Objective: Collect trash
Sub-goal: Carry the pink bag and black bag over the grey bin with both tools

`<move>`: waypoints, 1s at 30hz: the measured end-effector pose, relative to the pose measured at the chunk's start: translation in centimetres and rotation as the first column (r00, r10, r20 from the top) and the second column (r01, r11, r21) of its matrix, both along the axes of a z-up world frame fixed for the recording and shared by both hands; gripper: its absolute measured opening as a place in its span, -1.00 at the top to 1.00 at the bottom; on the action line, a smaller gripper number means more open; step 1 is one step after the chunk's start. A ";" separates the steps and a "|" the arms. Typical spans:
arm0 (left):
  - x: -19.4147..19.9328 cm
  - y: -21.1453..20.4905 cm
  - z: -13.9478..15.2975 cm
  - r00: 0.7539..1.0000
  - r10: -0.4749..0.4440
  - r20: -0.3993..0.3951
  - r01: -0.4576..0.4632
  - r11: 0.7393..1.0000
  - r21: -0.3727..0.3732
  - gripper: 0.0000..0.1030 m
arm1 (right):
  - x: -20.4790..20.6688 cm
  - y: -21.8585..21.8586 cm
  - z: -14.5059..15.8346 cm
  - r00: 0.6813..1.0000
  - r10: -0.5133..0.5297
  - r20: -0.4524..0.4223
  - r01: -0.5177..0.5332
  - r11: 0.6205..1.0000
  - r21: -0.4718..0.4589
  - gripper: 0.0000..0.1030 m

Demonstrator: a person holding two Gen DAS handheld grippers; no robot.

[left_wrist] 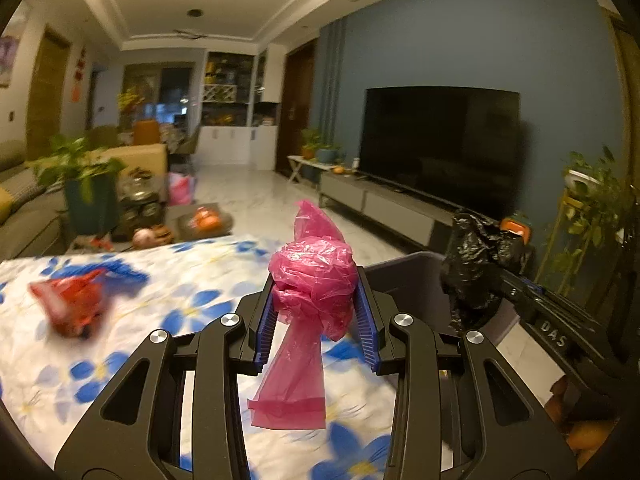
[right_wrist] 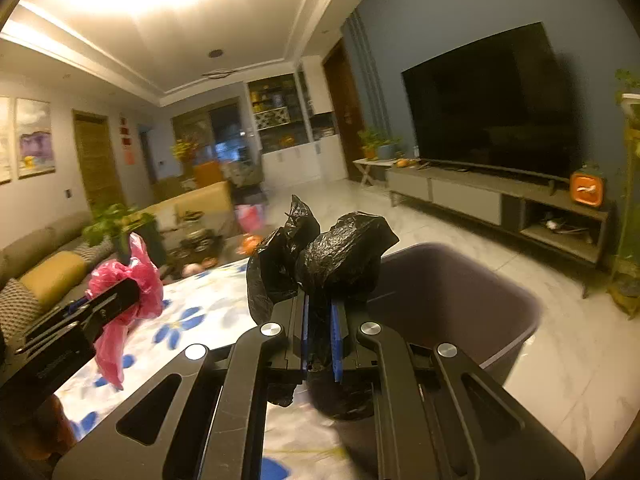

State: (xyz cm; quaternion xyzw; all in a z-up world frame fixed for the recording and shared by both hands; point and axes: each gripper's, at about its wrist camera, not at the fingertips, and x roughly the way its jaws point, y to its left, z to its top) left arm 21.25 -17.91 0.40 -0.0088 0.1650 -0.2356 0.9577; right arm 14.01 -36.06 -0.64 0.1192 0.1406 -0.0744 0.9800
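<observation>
Floral tablecloth (left_wrist: 168, 304); grey bin (right_wrist: 460, 296) beside; marble floor (right_wrist: 420, 232).

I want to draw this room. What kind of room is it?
Most likely a home living room: a big television on a low cabinet, and a sofa with cushions.
</observation>
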 end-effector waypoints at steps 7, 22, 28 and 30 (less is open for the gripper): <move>1.1 -5.3 -0.2 0.996 -0.085 0.019 0.085 0.996 0.014 0.32 | 0.3 -2.4 -0.6 0.998 -0.060 0.000 0.060 0.998 -0.014 0.81; 4.1 -9.4 -1.4 0.987 -0.159 -0.006 0.159 0.987 0.002 0.32 | 1.3 -4.1 -1.5 0.995 -0.100 -0.001 0.100 0.995 -0.020 0.81; 4.3 -10.2 -1.7 0.983 -0.181 -0.004 0.181 0.983 0.003 0.32 | 1.6 -4.1 -1.3 0.995 -0.102 0.001 0.102 0.995 -0.019 0.81; 4.6 -10.3 -1.8 0.984 -0.180 -0.009 0.180 0.984 0.002 0.32 | 1.7 -4.2 -1.3 0.995 -0.105 0.002 0.105 0.994 -0.023 0.81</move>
